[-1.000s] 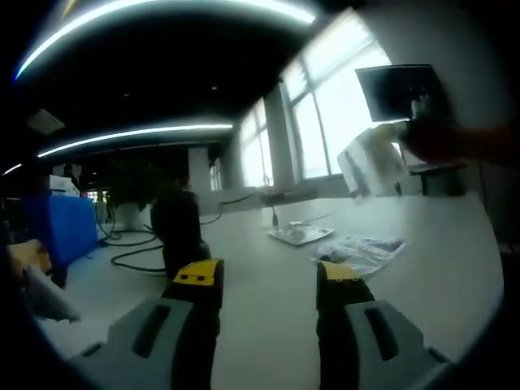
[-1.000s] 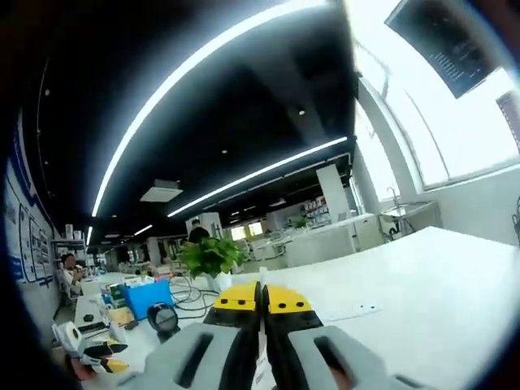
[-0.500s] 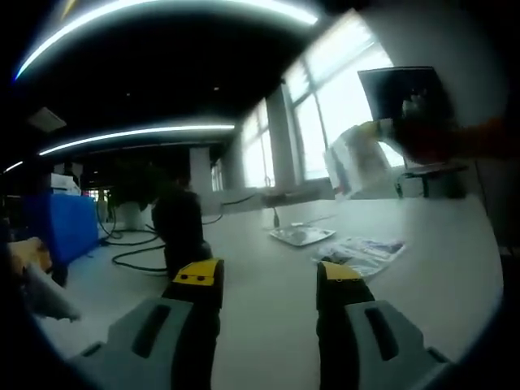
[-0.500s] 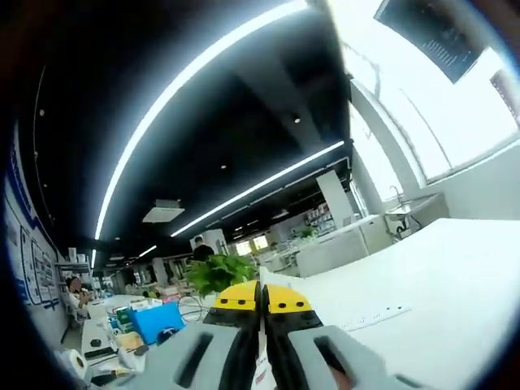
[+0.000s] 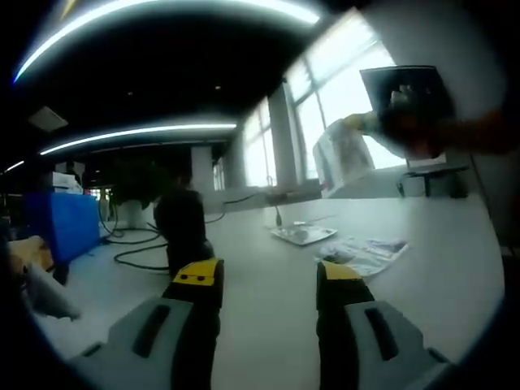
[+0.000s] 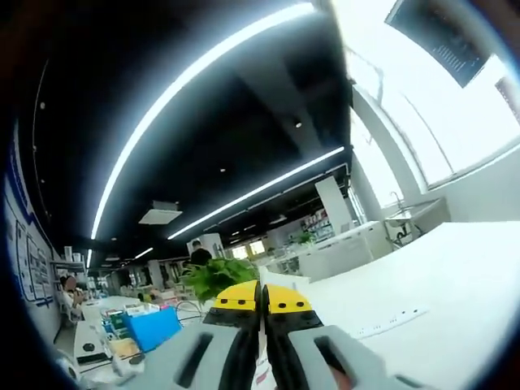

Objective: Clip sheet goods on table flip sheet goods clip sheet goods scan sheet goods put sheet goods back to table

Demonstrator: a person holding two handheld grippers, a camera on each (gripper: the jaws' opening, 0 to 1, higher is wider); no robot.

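In the left gripper view my left gripper (image 5: 262,280) hovers open over the white table (image 5: 268,268), nothing between its yellow-tipped jaws. Up at the right, the right gripper (image 5: 357,123) holds a pale sheet pack (image 5: 341,154) in the air in front of a dark monitor (image 5: 402,101). More sheet packs (image 5: 361,252) lie on the table ahead right. In the right gripper view my right gripper (image 6: 262,298) is shut, with a thin white sheet edge (image 6: 262,374) pinched between the jaws low in the view.
A small metal tray (image 5: 302,235) lies on the table past the sheet packs. A black object (image 5: 183,231) with cables stands left of the jaws, a blue bin (image 5: 61,227) further left. A green plant (image 6: 215,276), a blue bin (image 6: 146,325) and people show far off.
The held sheet pack has drifted left and slightly up in the left gripper view. The right gripper view has tilted slightly; the jaws stay shut.
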